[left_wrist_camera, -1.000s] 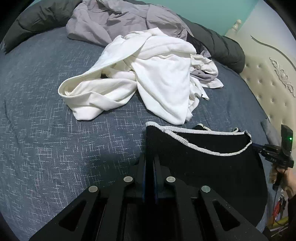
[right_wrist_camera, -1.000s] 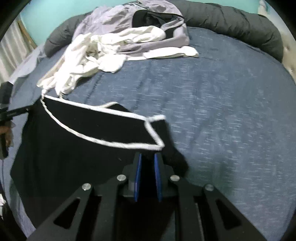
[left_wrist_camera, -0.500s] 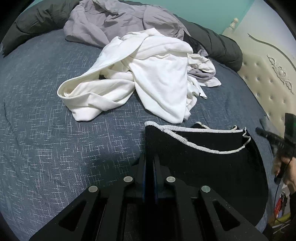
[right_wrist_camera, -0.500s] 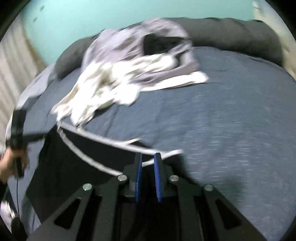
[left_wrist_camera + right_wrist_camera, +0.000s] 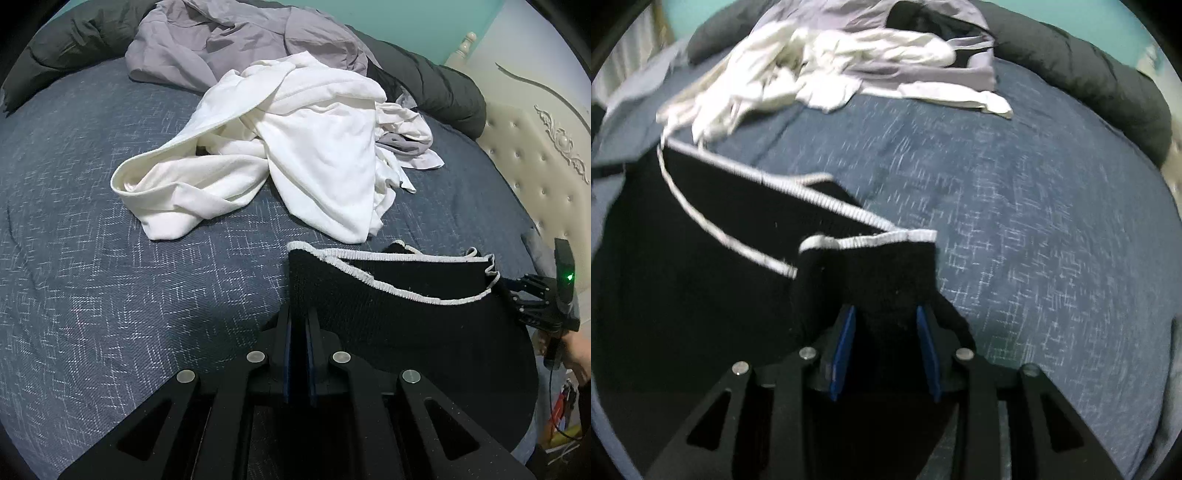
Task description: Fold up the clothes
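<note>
My left tongs [image 5: 299,332] are clamped on one corner of the black garment [image 5: 424,325]; the pads sit almost together with the dark fabric pinched between them. From that grip the garment runs to my right, its white ribbed trim [image 5: 399,288] forming the upper edge ahead of the left tongs. The far end of that edge reaches my right tongs [image 5: 517,291], seen in the left wrist view at the right margin with a hand [image 5: 576,350] behind them.

In the right wrist view, my right tongs [image 5: 884,332] stand partly apart: their jaws have just been opening. The opposite corner of the black garment [image 5: 879,280] lies between the blue pads [image 5: 842,343], but I see a gap on each side, so the pads are not pressing it. The white trim [image 5: 864,242] crosses just ahead of the right tongs. This view is blurred.

The garment hangs over the near edge of the bed [image 5: 110,295], which carries a dark blue flecked cover. Well ahead of both tongs lies a crumpled white garment [image 5: 295,155]. Beyond it rests a grey garment [image 5: 229,40], and a dark quilt [image 5: 443,88] follows the far edge of the bed. A padded cream headboard [image 5: 535,158] stands to the right of the left tongs.
</note>
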